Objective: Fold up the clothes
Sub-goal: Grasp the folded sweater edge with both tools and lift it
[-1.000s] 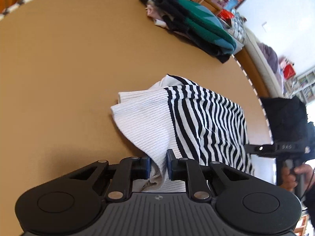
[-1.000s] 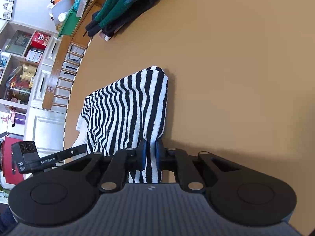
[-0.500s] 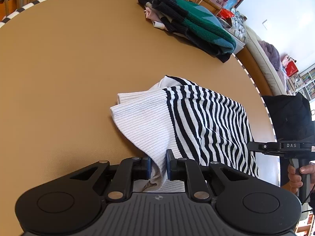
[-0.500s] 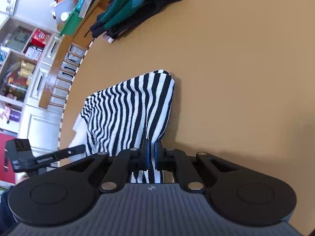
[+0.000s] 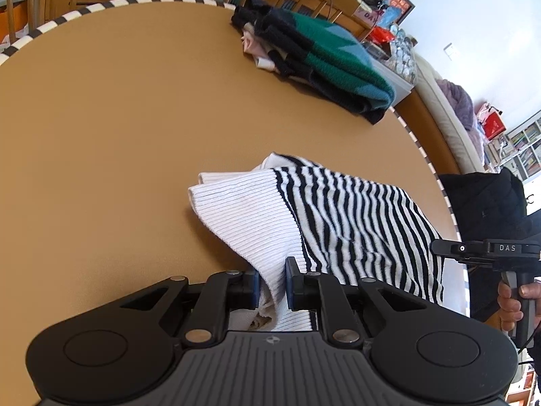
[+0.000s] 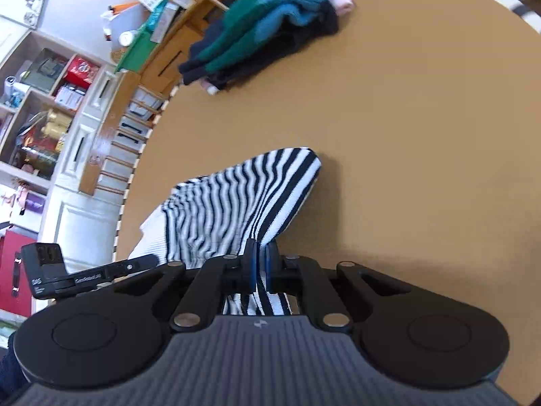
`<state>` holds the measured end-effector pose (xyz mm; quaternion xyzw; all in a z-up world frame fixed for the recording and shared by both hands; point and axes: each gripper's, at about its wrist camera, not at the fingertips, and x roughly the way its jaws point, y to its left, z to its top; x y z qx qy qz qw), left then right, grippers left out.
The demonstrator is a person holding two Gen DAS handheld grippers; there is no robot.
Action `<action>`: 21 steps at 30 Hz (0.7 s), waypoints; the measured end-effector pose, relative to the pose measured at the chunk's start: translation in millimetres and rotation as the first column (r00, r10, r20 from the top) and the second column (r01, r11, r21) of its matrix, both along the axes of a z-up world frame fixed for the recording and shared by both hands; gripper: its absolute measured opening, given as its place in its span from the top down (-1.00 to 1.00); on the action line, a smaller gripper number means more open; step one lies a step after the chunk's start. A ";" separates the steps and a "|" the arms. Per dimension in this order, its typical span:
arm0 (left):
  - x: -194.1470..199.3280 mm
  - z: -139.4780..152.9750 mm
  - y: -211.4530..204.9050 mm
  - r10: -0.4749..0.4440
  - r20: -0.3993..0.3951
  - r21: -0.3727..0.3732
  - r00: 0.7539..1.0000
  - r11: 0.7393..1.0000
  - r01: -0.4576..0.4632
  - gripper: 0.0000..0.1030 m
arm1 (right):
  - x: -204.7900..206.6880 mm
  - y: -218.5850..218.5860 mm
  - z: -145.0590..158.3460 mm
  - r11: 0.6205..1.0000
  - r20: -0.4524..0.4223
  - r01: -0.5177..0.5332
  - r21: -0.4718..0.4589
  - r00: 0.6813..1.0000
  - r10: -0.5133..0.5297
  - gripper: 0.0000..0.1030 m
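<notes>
In the left wrist view, the left tongs (image 5: pixel 272 282) pinch the white ribbed end of the sweater (image 5: pixel 338 216), which runs ahead and to the right over the surface (image 5: pixel 118 135) toward the right tongs (image 5: pixel 439 248). In the right wrist view, the right tongs (image 6: pixel 259 265) clamp the striped edge, the sweater (image 6: pixel 236 203) draping ahead and left toward the left tongs (image 6: pixel 148 260), so its long axis spans the two, neither nearer.

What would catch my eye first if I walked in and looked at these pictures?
The black-and-white striped garment in the middle of the round brown table, lifted off the surface by two black grippers. The left gripper pinches its plain white ribbed end, the right gripper its striped end. Next, the green, blue and black pile of clothes at the table's far edge.
</notes>
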<state>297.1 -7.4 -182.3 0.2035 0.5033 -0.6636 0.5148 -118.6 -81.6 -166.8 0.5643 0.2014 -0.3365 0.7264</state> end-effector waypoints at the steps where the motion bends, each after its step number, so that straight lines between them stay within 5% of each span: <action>1: 0.2 2.9 -0.2 0.000 -0.001 -0.006 1.000 1.000 0.000 0.71 | 0.8 -0.5 4.2 1.000 -0.002 -0.001 -0.008 1.000 0.001 0.92; 13: -7.4 51.2 -30.0 -0.004 -0.014 -0.083 1.000 0.997 0.003 0.72 | 10.9 -31.4 53.8 0.995 0.010 -0.011 -0.098 1.000 0.012 0.92; 21: -18.6 138.7 -100.9 0.003 0.038 -0.222 0.999 0.975 0.005 0.72 | 13.8 -112.7 125.1 0.973 0.046 -0.025 -0.231 0.998 0.036 0.92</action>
